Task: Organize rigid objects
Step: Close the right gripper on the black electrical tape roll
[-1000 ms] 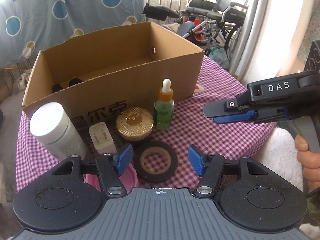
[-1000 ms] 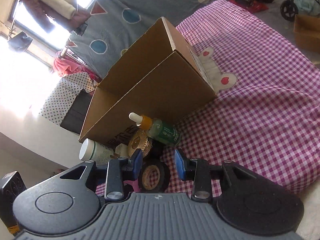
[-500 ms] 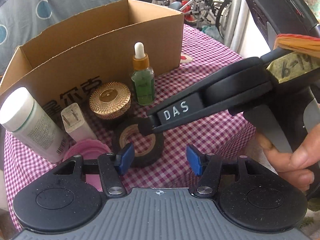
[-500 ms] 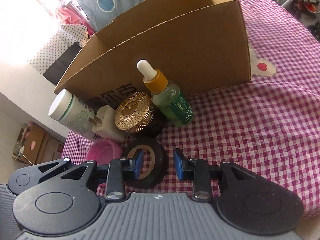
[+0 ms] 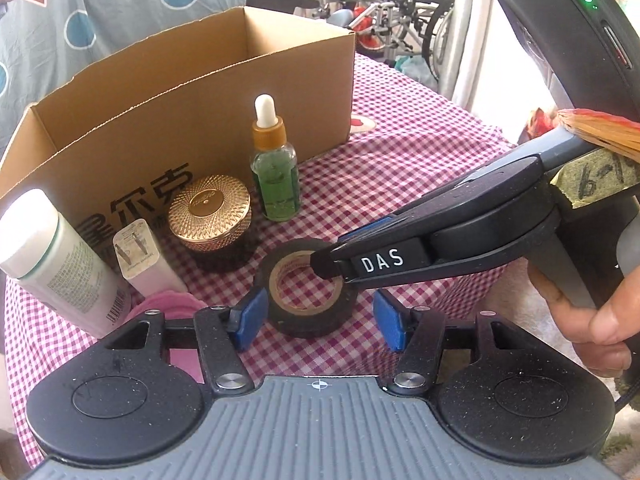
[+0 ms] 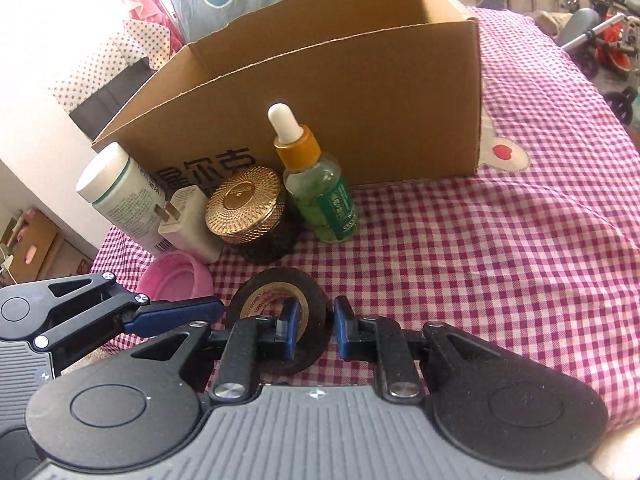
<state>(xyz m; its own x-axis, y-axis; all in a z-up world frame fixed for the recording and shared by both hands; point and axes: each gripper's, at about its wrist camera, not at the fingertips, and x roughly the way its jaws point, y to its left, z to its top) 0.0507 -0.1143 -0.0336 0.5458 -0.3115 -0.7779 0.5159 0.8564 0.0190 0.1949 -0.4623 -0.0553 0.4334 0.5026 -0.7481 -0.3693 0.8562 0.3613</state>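
Note:
A black tape roll (image 5: 304, 326) (image 6: 276, 284) lies flat on the pink checked cloth near the table's front. My right gripper (image 6: 316, 332) (image 5: 324, 264) is shut on its wall, with one finger in the hole and the other outside. My left gripper (image 5: 320, 320) hovers open just behind the roll, its pads clear of it; one finger (image 6: 176, 314) shows in the right wrist view. Behind the roll stand a green dropper bottle (image 5: 276, 184) (image 6: 324, 200), a gold-lidded jar (image 5: 210, 210) (image 6: 244, 204), a white charger plug (image 5: 140, 256) and a white bottle (image 5: 52, 256).
An open cardboard box (image 5: 200, 112) (image 6: 360, 100) stands behind the row of objects. A pink dish (image 5: 168, 304) (image 6: 176, 280) lies left of the tape. The cloth (image 6: 500, 280) to the right is bare. Wheelchairs and a curtain are beyond the table's far edge.
My right gripper came in from the right, rolled level and closed on the tape roll's wall. My left gripper dropped slightly toward the table and stayed open.

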